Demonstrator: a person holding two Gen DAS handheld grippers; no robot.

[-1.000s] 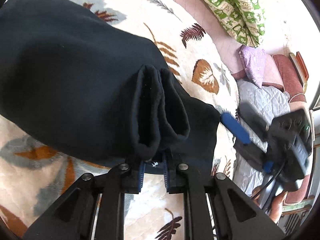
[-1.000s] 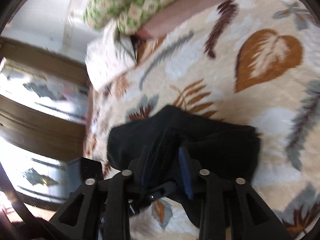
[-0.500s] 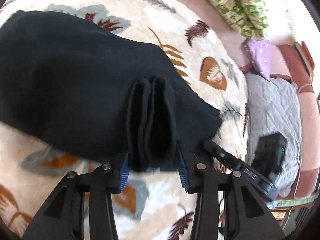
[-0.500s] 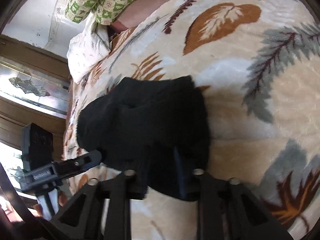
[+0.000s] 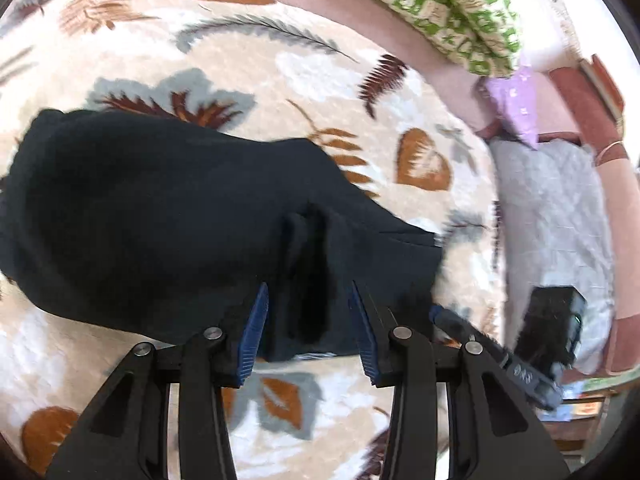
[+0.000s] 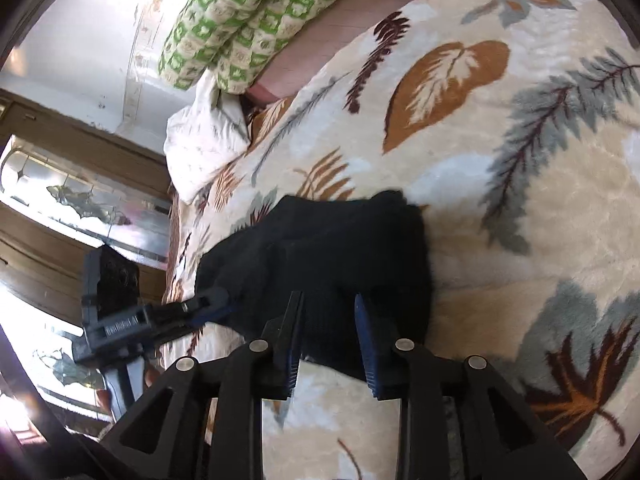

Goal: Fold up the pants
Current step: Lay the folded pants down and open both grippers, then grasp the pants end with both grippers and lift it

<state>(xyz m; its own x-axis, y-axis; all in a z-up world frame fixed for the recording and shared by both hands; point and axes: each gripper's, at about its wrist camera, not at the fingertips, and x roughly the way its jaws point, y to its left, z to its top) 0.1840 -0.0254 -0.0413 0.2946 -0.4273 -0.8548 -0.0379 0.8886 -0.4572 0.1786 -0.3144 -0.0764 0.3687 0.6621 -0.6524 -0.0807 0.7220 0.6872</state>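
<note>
The black pants (image 5: 160, 216) lie folded on a cream blanket with a leaf print (image 5: 320, 80). A bunched fold of the near edge sits between the fingers of my left gripper (image 5: 306, 304), whose jaws stand open around it. In the right wrist view the pants (image 6: 340, 248) lie in a dark heap, and my right gripper (image 6: 328, 308) is open with its blue pads either side of the near edge. The right gripper shows at the lower right of the left wrist view (image 5: 520, 360), and the left gripper at the left of the right wrist view (image 6: 152, 320).
A green and cream checked quilt (image 5: 440, 0) lies at the far side of the bed. A purple cloth (image 5: 516, 100) and a grey quilted cover (image 5: 552, 220) lie to the right. A white pillow (image 6: 204, 140) and a wooden mirrored cabinet (image 6: 60, 200) are at the left of the right wrist view.
Both grippers have opened and let go of the pants' edge, which has dropped onto the blanket. Both have drawn back a little from the cloth.
</note>
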